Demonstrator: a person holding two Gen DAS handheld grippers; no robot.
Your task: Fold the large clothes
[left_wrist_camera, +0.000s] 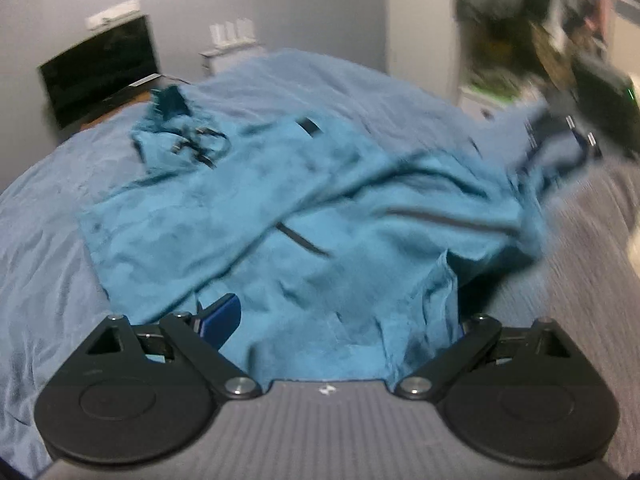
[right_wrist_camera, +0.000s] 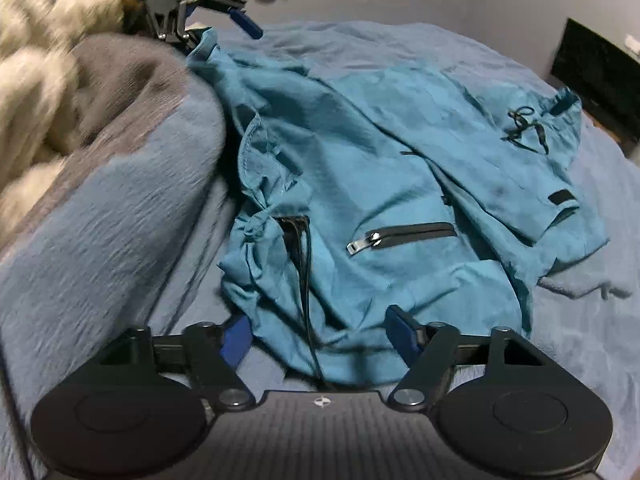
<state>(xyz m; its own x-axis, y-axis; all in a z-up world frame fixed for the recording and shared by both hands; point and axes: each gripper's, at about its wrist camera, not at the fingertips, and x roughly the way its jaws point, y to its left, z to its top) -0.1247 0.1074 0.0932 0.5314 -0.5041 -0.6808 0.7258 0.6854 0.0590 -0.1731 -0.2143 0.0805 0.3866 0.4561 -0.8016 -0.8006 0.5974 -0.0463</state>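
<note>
A teal jacket (left_wrist_camera: pixel 248 216) with black zips lies crumpled on the blue bed cover (left_wrist_camera: pixel 40 248). In the left wrist view its near part is bunched up between the wide-apart jaws of my left gripper (left_wrist_camera: pixel 340 320). One blue finger (left_wrist_camera: pixel 222 318) shows and the other is hidden under the cloth. In the right wrist view the jacket (right_wrist_camera: pixel 380 152) spreads ahead, its zip pocket (right_wrist_camera: pixel 404 234) in the middle. Its hem lies between the spread fingers of my right gripper (right_wrist_camera: pixel 320 332), and the pads stand off it. The left gripper (right_wrist_camera: pixel 216 34) shows at the jacket's far corner.
A dark screen (left_wrist_camera: pixel 100 72) stands at the bed's far side. A raised fold of grey-blue bedding (right_wrist_camera: pixel 120 160) and a white fluffy blanket (right_wrist_camera: pixel 32 60) lie to the left of the jacket. Cluttered shelves (left_wrist_camera: pixel 520 20) stand beyond the bed.
</note>
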